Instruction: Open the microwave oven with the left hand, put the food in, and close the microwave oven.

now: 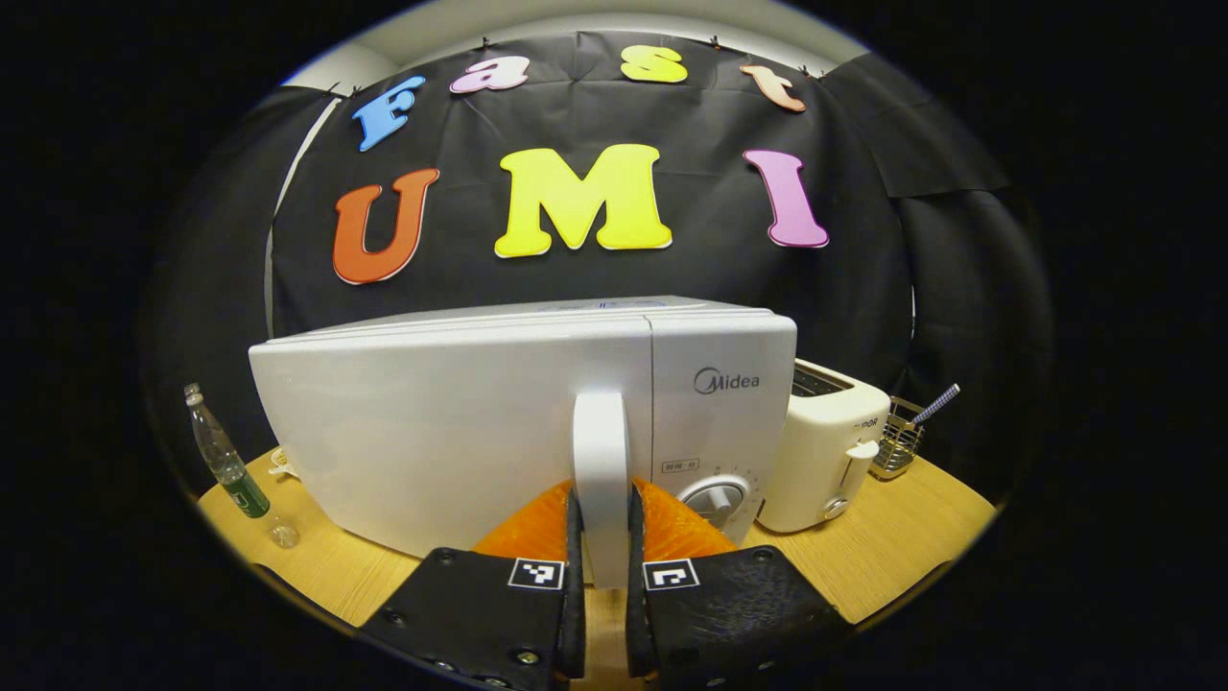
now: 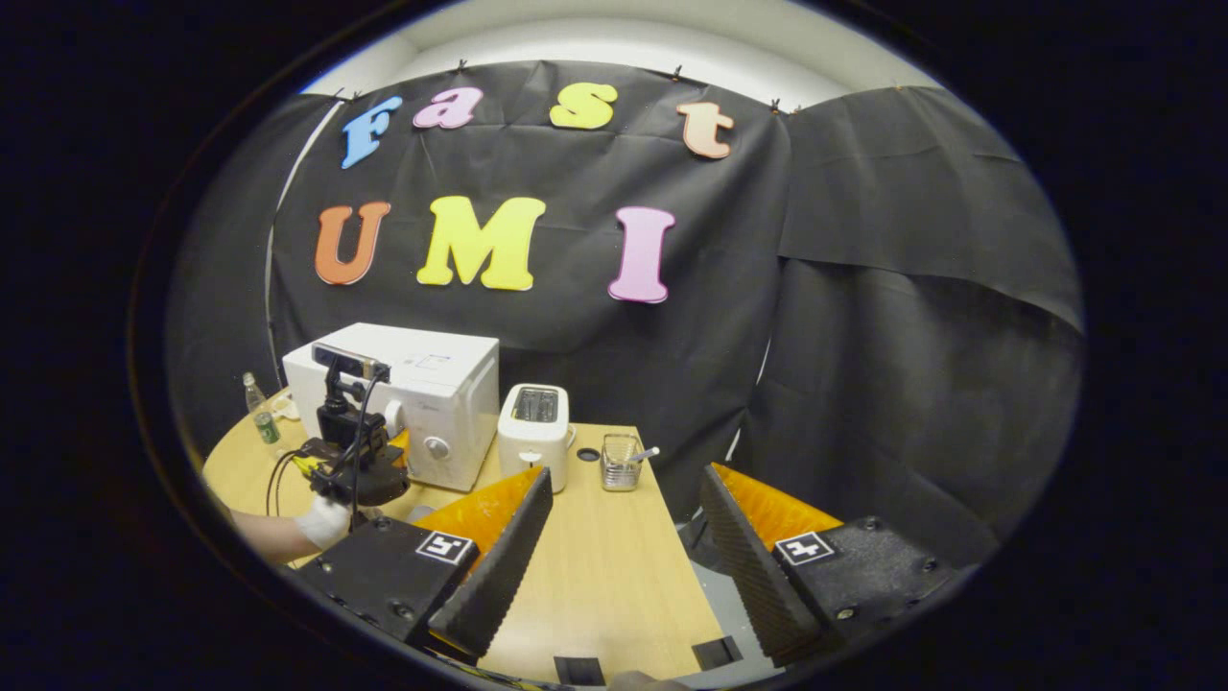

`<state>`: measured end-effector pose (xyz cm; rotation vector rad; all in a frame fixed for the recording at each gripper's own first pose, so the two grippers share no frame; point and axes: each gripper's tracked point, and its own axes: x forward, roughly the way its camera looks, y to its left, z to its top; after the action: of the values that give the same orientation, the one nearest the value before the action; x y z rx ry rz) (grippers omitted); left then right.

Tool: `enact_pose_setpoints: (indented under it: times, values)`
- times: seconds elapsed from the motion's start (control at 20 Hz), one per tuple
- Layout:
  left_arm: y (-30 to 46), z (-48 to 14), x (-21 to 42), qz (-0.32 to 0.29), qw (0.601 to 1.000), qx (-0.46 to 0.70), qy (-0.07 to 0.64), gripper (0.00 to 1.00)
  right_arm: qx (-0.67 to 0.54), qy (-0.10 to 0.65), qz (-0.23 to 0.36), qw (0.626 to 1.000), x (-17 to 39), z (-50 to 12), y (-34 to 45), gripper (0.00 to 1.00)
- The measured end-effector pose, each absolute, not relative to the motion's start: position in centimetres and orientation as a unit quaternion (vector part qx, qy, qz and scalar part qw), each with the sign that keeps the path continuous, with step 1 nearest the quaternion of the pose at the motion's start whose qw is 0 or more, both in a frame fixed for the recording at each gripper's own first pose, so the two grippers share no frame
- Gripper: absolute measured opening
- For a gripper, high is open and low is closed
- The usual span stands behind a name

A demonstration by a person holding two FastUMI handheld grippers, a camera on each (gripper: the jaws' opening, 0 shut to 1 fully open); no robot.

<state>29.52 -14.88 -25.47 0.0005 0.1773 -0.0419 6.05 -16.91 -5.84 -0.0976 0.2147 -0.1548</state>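
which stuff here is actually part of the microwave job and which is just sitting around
Part of the job:
- microwave oven, door shut
- its door handle, clamped by the left hand-held gripper
- right hand-held gripper, open and holding nothing

Just lying about:
- toaster
- wire basket
- bottle

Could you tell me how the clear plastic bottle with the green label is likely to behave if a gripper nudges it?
The clear plastic bottle with the green label is tall and narrow, so it would probably tip easily. It looks mostly empty, so likely light. Once over, its round body may roll on the smooth wooden table.
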Motion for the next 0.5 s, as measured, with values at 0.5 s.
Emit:
enact_pose_setpoints:
  times: [0.5]
  values:
    - [-15.1, -25.9, 28.1, -0.073, 0.990, -0.003, 0.120, 0.13, -0.056, 0.090, -0.062, 0.992, 5.4, -4.2, -15.1, 1.00]
